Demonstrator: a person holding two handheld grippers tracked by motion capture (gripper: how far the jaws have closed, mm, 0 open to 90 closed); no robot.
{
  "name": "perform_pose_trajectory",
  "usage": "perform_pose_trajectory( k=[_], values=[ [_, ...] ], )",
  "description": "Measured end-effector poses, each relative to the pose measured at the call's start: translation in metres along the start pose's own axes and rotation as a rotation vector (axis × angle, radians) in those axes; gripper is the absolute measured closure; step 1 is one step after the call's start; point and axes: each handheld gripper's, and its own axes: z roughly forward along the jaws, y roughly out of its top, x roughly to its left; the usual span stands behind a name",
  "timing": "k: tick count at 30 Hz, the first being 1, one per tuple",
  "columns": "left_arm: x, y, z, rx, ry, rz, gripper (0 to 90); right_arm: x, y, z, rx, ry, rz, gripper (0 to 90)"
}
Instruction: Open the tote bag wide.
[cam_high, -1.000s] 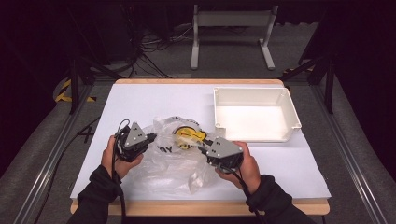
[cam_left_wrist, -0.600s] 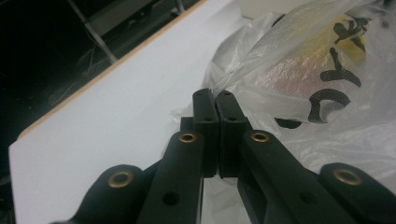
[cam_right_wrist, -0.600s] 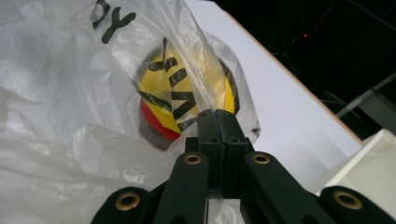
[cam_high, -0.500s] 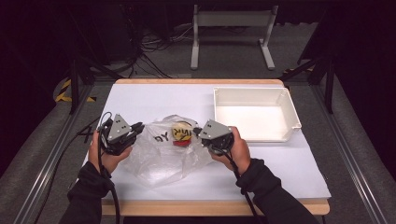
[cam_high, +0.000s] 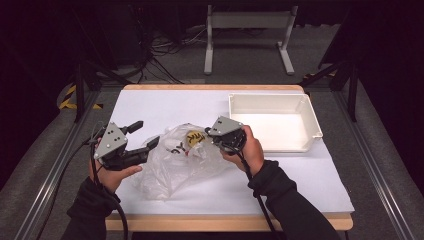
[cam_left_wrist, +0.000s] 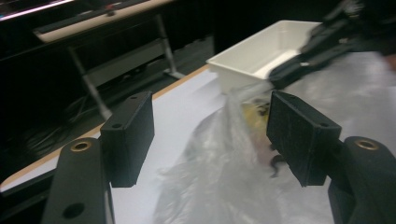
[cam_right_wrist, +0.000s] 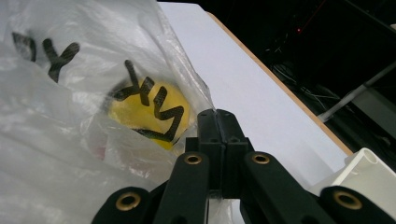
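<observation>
**Right tongs clamp the bag; left tongs let go**

At the left of the high view, the left gripper hangs above the white table, just beside the left edge of the clear plastic bag. Its jaws have just been opening and stand apart. In the left gripper view the pads bracket a raised fold of the film without pressing on it, so the left tongs are released.

The bag lies crumpled on the table between the two hands, near the front edge. Its film carries black lettering, and a yellow object sits inside, close to the bag's right end.

To the right, the right gripper is clenched. In the right gripper view its jaws meet tightly, with the bag's film pinched between them just beside the yellow object. The right hand holds that gripper slightly raised over the table.

Farther right stands a white tray, apart from the bag, at the table's far right corner.
</observation>
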Motion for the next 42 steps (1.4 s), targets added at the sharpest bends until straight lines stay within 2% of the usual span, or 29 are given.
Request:
perform_pose_trajectory(
  k=[1,2,4,5,7,10,12,14,17,19,20,21,23,25,27,31,35,39,42],
  values=[
    [-0.005,0.0,0.004,0.026,-0.022,0.013,34.1,-0.001,0.0,0.0,0.003,0.001,0.002,90.0],
    [-0.012,-0.002,0.01,0.073,-0.046,0.028,34.2,-0.001,-0.001,0.0,0.001,-0.003,0.005,90.0],
    [-0.021,-0.008,0.025,0.174,-0.033,0.085,34.1,-0.002,-0.001,-0.002,-0.001,-0.001,0.008,90.0],
    [-0.021,-0.011,0.029,0.197,-0.039,0.088,34.3,-0.002,-0.002,-0.002,-0.003,0.002,0.015,90.0],
    [-0.02,-0.019,0.04,0.248,-0.048,0.066,36.7,-0.003,-0.003,-0.004,-0.003,0.005,0.019,90.0],
    [-0.017,-0.029,0.051,0.299,-0.058,0.038,38.3,-0.003,-0.006,-0.006,-0.01,0.018,0.029,88.6],
    [-0.016,-0.034,0.057,0.324,-0.049,0.05,44.8,-0.003,-0.007,-0.007,-0.012,0.026,0.033,86.4],
    [-0.015,-0.037,0.062,0.33,-0.047,0.044,52.4,-0.003,-0.009,-0.009,-0.016,0.04,0.036,80.0],
    [-0.014,-0.037,0.065,0.328,-0.054,0.058,73.0,-0.004,-0.009,-0.012,-0.034,0.066,0.042,62.0],
    [-0.014,-0.036,0.066,0.328,-0.054,0.072,84.0,-0.004,-0.008,-0.018,-0.055,0.084,0.063,45.6],
    [-0.015,-0.035,0.066,0.334,-0.057,0.075,87.5,-0.005,-0.006,-0.022,-0.069,0.103,0.068,40.4],
    [-0.015,-0.034,0.067,0.333,-0.053,0.077,88.3,-0.005,-0.005,-0.027,-0.089,0.109,0.072,35.7],
    [-0.014,-0.032,0.067,0.328,-0.052,0.071,88.8,-0.004,-0.003,-0.033,-0.1,0.101,0.07,31.9],
    [-0.015,-0.03,0.067,0.323,-0.048,0.068,89.0,-0.003,0.0,-0.04,-0.124,0.122,0.065,26.8],
    [-0.014,-0.028,0.067,0.325,-0.049,0.066,89.2,-0.001,0.004,-0.048,-0.139,0.11,0.052,24.6],
    [-0.014,-0.025,0.069,0.338,-0.04,0.071,89.6,0.004,0.01,-0.064,-0.194,0.14,0.049,24.5],
    [-0.013,-0.022,0.072,0.353,-0.029,0.068,89.8,0.01,0.014,-0.072,-0.217,0.183,0.045,20.7],
    [-0.015,-0.015,0.074,0.359,-0.026,0.077,89.9,0.02,0.016,-0.069,-0.188,0.224,0.049,13.0],
    [-0.017,-0.011,0.077,0.369,-0.016,0.091,89.9,0.036,0.018,-0.063,-0.153,0.27,0.009,9.2]
  ],
)
